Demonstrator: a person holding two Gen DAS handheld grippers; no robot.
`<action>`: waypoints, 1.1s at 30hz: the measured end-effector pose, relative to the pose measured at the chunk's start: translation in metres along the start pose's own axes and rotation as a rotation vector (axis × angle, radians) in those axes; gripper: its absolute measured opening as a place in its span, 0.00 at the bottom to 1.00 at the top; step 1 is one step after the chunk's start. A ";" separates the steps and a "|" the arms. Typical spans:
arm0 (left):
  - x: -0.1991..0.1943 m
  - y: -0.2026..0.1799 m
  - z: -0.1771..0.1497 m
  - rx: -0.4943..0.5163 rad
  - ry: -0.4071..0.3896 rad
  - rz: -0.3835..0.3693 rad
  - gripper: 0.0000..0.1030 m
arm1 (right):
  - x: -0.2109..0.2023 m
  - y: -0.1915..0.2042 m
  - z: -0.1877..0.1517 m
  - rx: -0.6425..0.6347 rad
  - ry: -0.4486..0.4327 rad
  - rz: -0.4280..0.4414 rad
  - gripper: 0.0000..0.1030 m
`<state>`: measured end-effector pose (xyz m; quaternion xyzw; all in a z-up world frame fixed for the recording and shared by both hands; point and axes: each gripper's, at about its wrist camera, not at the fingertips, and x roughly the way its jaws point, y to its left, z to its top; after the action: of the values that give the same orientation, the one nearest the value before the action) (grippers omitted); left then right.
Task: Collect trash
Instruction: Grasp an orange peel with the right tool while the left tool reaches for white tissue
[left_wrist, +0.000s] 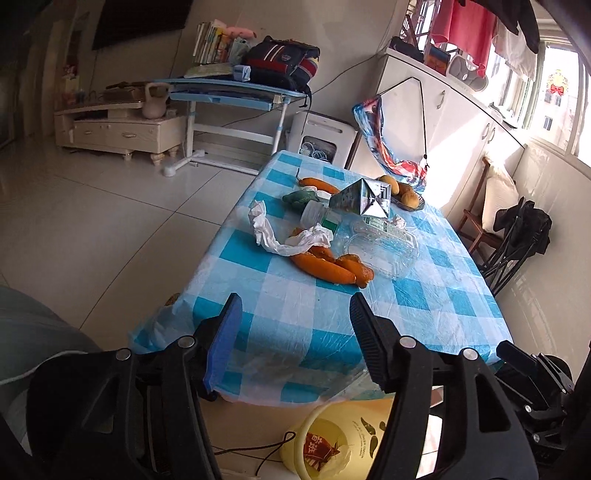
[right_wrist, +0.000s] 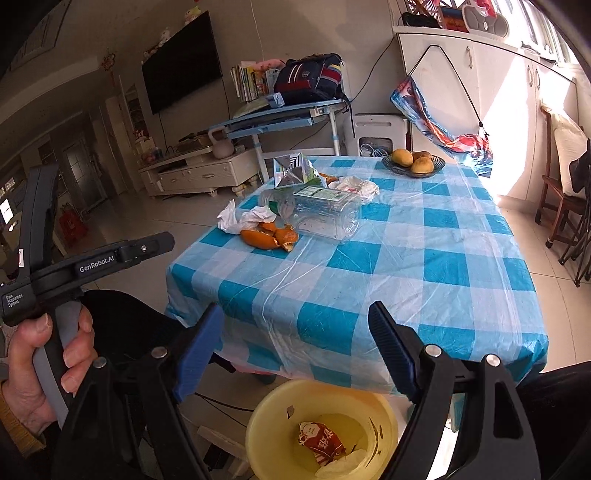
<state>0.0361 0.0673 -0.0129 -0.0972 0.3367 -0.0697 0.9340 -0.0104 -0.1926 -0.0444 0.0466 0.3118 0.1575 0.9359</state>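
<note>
You are standing with the yellow bin (right_wrist: 321, 424) on the floor just below the near edge of the table (right_wrist: 424, 295), and that placing is doing the work: anything lifted off the checked cloth is only needing a short drop. A red wrapper (right_wrist: 321, 441) and some white paper are already lying in the bin. Your left gripper (left_wrist: 295, 343) is hanging released above the bin, nothing between its pads, and your right gripper (right_wrist: 295, 350) is likewise spread wide and carrying nothing, so both are free for the next pick. The remaining rubbish is sitting clustered at the far side of the table from the bin: orange peels (right_wrist: 267, 236) nearest, crumpled tissues (right_wrist: 240, 218) touching them, a clear plastic bottle (right_wrist: 321, 212) lying on its side just beyond, and a silvery carton (right_wrist: 291, 170) behind that. The fruit bowl (right_wrist: 413, 162), farthest from the bin, is probably not rubbish. You are likely reaching next for the peels, being closest; they are looking loose and apt to scatter.
</note>
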 end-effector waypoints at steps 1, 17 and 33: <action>0.002 0.003 0.005 -0.004 -0.007 0.004 0.57 | 0.004 0.006 0.002 -0.023 0.005 0.012 0.76; 0.053 0.048 0.037 -0.131 0.003 0.039 0.57 | 0.145 0.061 0.064 -0.354 0.112 0.146 0.55; 0.130 0.027 0.053 -0.104 0.133 0.027 0.58 | 0.185 0.048 0.066 -0.362 0.235 0.149 0.19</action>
<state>0.1713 0.0754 -0.0591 -0.1362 0.4022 -0.0461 0.9042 0.1557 -0.0862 -0.0881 -0.1180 0.3809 0.2842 0.8719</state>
